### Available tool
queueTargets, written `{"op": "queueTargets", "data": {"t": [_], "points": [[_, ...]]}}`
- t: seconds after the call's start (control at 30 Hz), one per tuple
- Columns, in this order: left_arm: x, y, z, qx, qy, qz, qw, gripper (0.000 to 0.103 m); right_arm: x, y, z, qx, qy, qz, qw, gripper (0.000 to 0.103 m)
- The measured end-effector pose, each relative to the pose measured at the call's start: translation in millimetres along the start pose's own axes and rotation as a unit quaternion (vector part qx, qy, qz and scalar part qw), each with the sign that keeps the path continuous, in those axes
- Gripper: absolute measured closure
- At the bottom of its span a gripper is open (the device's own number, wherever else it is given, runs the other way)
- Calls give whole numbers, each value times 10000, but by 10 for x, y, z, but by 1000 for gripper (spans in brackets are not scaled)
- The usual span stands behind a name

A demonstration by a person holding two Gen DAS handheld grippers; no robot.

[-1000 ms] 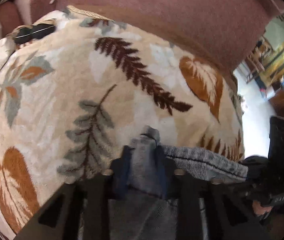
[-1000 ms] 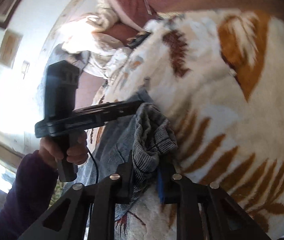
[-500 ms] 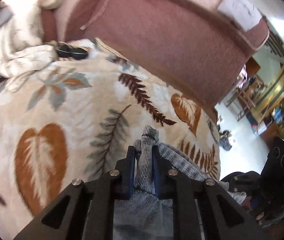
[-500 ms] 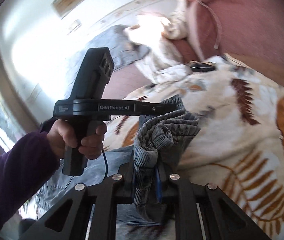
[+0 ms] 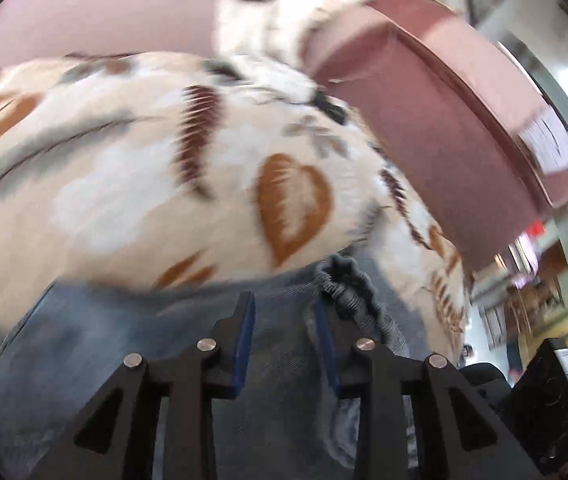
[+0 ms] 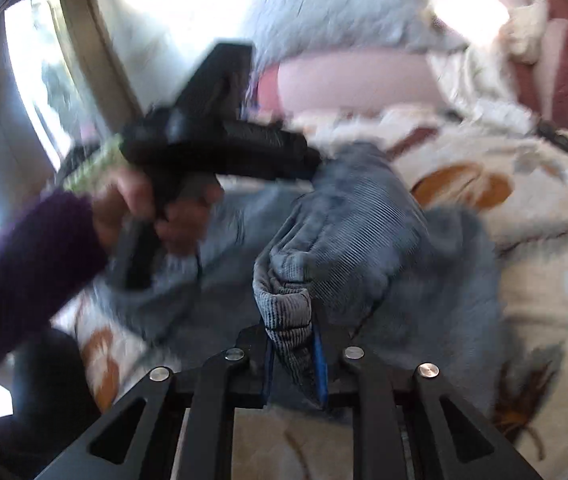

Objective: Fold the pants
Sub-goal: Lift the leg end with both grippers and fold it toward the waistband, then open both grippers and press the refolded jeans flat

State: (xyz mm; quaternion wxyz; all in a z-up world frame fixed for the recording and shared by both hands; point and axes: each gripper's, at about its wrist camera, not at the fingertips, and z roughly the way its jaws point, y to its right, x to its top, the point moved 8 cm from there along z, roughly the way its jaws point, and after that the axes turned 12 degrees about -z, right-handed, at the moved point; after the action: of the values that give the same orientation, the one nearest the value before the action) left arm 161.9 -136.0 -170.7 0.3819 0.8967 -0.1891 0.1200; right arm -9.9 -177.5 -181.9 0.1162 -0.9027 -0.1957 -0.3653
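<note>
The grey pants (image 6: pixel 363 240) are spread on a leaf-patterned blanket (image 5: pixel 124 184), whose broad far part lies uncovered. The waistband is pinched in the right gripper (image 6: pixel 295 356). The left gripper (image 5: pixel 285 340), angled downward, has just been opening; its fingers (image 5: pixel 244 332) are parted over the cloth, gripping nothing.

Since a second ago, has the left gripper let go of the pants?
Yes. The left gripper has just been opening its jaws; the ribbed waistband that was pinched between them now lies beside the right-hand jaw, against the leaf-print blanket.
</note>
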Motion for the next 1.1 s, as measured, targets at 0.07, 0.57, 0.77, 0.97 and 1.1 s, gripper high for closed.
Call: {"op": "queueTargets", "data": {"t": [0.07,0.57,0.77,0.97,1.1], "points": [[-97,-111,-129,66,96,-104,9999,68,-106,-43,136,78,-386,-34,9992,82],[-829,306,-561,443,1203,49,9917,49,239,140,-508,733,1045,588,9901,29],[-1107,465,-245,1099,952,847,9857,49,385,781,-235,-296,701,1531,9853,29],[-1368,520,-34,1113,486,1391,9828,49,497,1004,166,-753,42,1186,9901,29],[-1388,462,-29,974,348,1274,9864,48,372,1013,539,-614,-642,1031,9907,30]]}}
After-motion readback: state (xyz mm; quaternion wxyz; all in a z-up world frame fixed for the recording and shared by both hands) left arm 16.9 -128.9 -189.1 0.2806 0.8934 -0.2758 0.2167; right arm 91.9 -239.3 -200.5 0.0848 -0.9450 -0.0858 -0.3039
